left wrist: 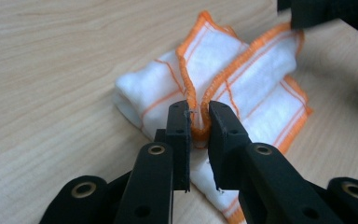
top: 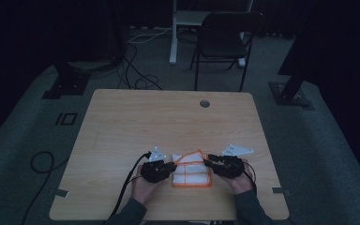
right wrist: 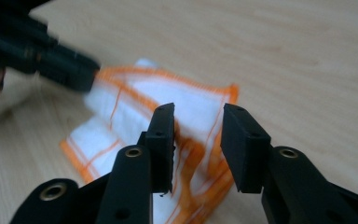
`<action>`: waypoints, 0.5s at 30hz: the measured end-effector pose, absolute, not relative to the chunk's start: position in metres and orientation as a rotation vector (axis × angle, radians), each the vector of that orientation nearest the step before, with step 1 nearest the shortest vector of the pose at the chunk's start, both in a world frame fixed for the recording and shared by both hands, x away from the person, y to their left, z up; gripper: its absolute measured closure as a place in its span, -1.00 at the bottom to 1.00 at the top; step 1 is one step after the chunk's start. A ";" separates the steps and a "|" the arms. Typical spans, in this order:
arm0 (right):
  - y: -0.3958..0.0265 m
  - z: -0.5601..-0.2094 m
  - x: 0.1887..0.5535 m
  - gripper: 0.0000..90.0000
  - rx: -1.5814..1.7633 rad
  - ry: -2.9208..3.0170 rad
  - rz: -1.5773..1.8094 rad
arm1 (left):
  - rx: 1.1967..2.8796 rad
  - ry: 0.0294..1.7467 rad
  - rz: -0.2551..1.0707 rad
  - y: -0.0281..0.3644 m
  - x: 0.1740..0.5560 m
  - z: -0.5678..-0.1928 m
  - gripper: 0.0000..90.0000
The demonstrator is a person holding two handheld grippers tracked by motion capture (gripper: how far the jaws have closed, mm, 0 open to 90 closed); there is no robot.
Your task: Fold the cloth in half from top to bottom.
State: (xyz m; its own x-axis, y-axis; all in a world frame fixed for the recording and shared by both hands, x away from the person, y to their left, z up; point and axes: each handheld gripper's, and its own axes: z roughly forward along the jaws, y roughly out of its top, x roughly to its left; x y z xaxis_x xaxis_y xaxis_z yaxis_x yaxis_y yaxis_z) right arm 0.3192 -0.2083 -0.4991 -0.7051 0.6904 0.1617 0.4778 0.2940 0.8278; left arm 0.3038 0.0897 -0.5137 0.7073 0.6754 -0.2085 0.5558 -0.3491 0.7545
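A white cloth with orange stitched edges (top: 192,169) lies folded near the table's front edge. My left gripper (top: 172,165) is at its left side, shut on a pinched-up orange hem of the cloth (left wrist: 196,122). My right gripper (top: 207,162) is at the cloth's right side, open, its jaws apart above the cloth (right wrist: 191,109) with nothing clamped between them. In the right gripper view the left gripper (right wrist: 74,72) shows as a blurred dark shape at the cloth's far side.
The wooden table (top: 168,122) has a round cable hole (top: 205,103) near its far edge. A black chair (top: 225,40) stands on the floor behind the table. Cables (top: 40,164) trail on the floor at the left.
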 end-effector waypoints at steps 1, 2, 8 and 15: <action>-0.208 -0.497 0.321 0.40 1.077 2.325 1.374 | 2.050 0.936 0.174 0.090 0.302 -0.515 0.78; -0.208 -0.496 0.322 0.39 1.080 2.316 1.380 | 2.056 0.930 0.171 0.090 0.300 -0.516 0.77; -0.205 -0.492 0.329 0.36 1.089 2.304 1.365 | 2.077 0.902 0.153 0.091 0.291 -0.521 0.75; -0.195 -0.499 0.346 0.32 1.130 2.337 1.353 | 2.082 0.903 0.137 0.091 0.287 -0.526 0.75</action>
State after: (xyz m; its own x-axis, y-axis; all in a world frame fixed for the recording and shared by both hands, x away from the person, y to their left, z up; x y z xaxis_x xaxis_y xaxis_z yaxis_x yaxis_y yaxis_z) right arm 0.3459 -0.1955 -0.4987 -0.6827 0.7075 0.1827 0.5107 0.2831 0.8118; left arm 0.2866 0.0915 -0.5255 0.7341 0.6450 -0.2123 0.5530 -0.3865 0.7381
